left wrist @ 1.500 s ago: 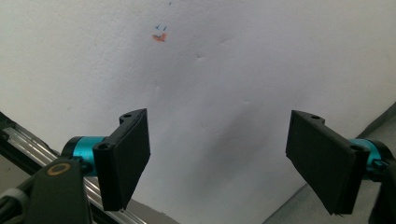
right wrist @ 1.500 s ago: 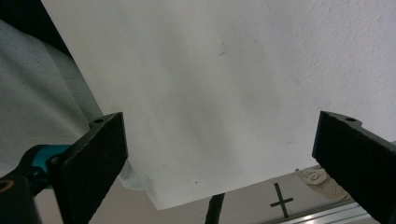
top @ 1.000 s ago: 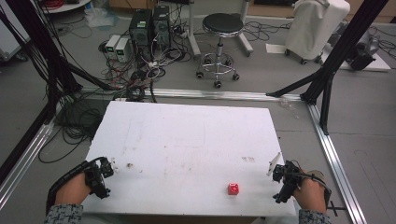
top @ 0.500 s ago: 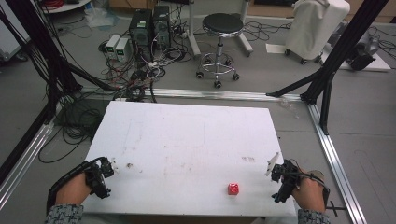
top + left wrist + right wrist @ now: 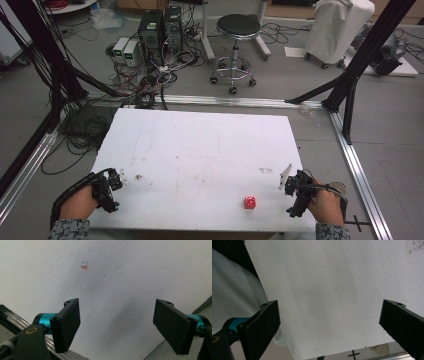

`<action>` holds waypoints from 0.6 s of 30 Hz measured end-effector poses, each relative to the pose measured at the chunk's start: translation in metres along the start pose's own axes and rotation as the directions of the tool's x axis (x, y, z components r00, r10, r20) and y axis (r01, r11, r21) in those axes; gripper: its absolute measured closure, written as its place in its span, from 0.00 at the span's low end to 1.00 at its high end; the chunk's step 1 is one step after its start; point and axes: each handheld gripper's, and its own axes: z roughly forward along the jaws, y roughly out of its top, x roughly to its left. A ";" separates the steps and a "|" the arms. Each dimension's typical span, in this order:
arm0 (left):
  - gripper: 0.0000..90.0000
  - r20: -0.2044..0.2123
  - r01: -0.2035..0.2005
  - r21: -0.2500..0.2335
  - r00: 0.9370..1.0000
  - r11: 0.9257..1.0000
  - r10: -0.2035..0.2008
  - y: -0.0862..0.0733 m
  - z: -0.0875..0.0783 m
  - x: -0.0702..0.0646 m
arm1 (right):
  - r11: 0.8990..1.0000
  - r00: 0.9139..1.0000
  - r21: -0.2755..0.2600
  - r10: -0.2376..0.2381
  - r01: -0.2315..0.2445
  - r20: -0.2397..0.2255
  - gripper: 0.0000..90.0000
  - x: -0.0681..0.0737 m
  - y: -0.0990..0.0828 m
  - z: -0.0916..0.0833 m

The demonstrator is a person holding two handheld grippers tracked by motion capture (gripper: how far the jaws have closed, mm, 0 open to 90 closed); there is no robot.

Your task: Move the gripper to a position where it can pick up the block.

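No readable words, brands or numbers anywhere here. The closest thing is a black cross mark point(image 5: 358, 220) on the floor by the table's near right corner. On the white table point(image 5: 140, 277), small blue and orange scribbles point(image 5: 84, 265), possibly pen ticks, spell nothing.

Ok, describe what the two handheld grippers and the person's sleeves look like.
Both the left gripper and right gripper have black frames, flat black rectangular jaws with screw holes, and teal cylindrical parts behind them. A black cable loops from the left one. The sleeves are grey-patterned.
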 end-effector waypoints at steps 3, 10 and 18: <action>0.25 -0.004 -0.003 0.000 1.000 1.000 0.003 0.000 0.000 0.000 | 1.000 1.000 0.005 -0.031 0.031 -0.006 0.03 0.002 0.006 0.001; 0.25 -0.003 -0.011 0.003 1.000 1.000 0.011 0.003 0.000 -0.002 | 0.997 0.997 0.025 -0.071 0.072 -0.022 0.03 0.005 0.021 0.007; 0.25 -0.007 -0.010 -0.001 1.000 1.000 0.010 0.004 0.001 -0.003 | 0.988 0.989 0.044 -0.150 0.150 -0.008 0.03 0.012 0.051 0.013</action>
